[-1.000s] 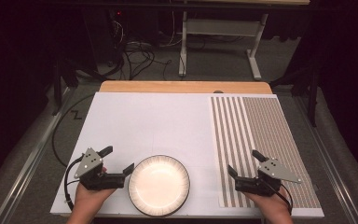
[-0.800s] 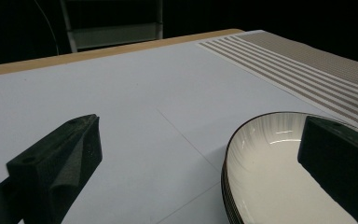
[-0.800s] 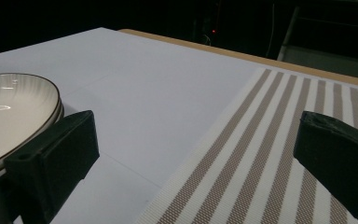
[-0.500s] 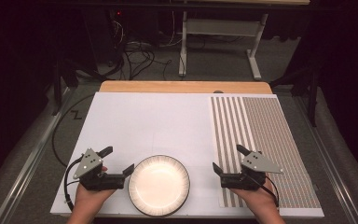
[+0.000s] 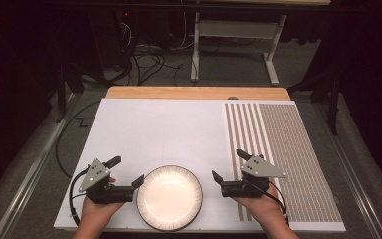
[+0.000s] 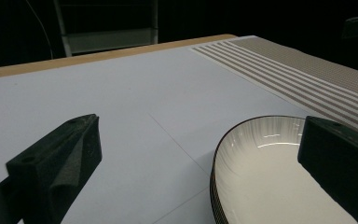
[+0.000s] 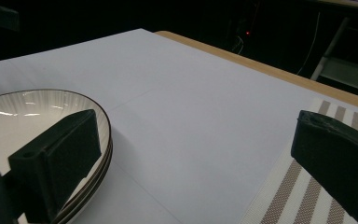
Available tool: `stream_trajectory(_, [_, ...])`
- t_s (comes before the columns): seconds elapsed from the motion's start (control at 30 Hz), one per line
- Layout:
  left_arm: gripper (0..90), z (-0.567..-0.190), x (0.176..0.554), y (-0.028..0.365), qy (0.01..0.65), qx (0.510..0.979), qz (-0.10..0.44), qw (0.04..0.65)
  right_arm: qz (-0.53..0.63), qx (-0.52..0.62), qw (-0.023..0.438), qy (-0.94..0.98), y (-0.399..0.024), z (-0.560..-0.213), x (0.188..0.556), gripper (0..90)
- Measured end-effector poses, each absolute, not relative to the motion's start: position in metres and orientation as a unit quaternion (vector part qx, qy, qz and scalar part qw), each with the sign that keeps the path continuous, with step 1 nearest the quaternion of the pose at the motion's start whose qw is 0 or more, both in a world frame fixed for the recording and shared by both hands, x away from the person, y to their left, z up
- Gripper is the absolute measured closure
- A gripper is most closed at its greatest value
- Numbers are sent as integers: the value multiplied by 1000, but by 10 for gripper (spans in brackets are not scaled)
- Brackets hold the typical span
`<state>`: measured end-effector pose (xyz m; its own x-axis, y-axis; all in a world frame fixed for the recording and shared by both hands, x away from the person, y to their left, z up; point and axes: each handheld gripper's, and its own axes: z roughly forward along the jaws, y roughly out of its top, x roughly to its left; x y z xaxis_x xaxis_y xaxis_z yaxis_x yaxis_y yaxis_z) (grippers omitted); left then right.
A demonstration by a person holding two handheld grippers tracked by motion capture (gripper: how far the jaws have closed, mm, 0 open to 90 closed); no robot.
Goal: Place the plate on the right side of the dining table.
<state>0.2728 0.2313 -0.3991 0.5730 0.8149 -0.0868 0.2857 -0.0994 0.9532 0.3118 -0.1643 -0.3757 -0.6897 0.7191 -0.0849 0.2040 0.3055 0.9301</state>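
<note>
- Your left claw [image 5: 128, 172] sits at the near left of the table [image 5: 179, 129], with its jaws spread wide and nothing between them.
- In the left gripper view, the outer jaw stands over bare white table surface, and the inner jaw stands above the near rim of the plate [image 6: 270, 177]. Whether that jaw touches the rim cannot be told.
- Your right claw [image 5: 227, 166] sits at the near right of the table, jaws likewise spread wide and empty.
- In the right gripper view, one jaw stands in front of the plate's [image 7: 28, 116] rim; the other stands over the striped mat [image 7: 307, 196].
- The plate [image 5: 169, 197] lies flat at the near edge of the table, between the two claws. It is round and white, with a dark rim and fine radial ribbing on the inner wall.
- In the right gripper view, the edge shows stacked layers, so more than one plate appears to lie there; the count cannot be told.
- The left claw is just beside the plate's left edge. The right claw is near its right edge, with a strip of white table showing between them.
- The striped mat [image 5: 283, 149] covers the right part of the table; your right hand [image 5: 258, 206] rests over its near left corner.
</note>
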Motion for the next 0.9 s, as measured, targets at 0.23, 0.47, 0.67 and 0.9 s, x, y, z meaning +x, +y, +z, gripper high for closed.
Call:
stream_trajectory(0.23, [5,-401,273,230,390,703,243,542,506,289,240,777,-154,-382,308,64])
stream_trajectory(0.47, [6,-399,271,231,387,701,248,545,497,276,212,795,-147,-393,301,168])
stream_trajectory(0.67, [6,-397,271,231,384,702,249,546,489,265,190,809,-145,-397,296,268])
stream_trajectory(0.9, [6,-397,270,232,384,700,250,548,480,251,163,824,-147,-399,290,476])
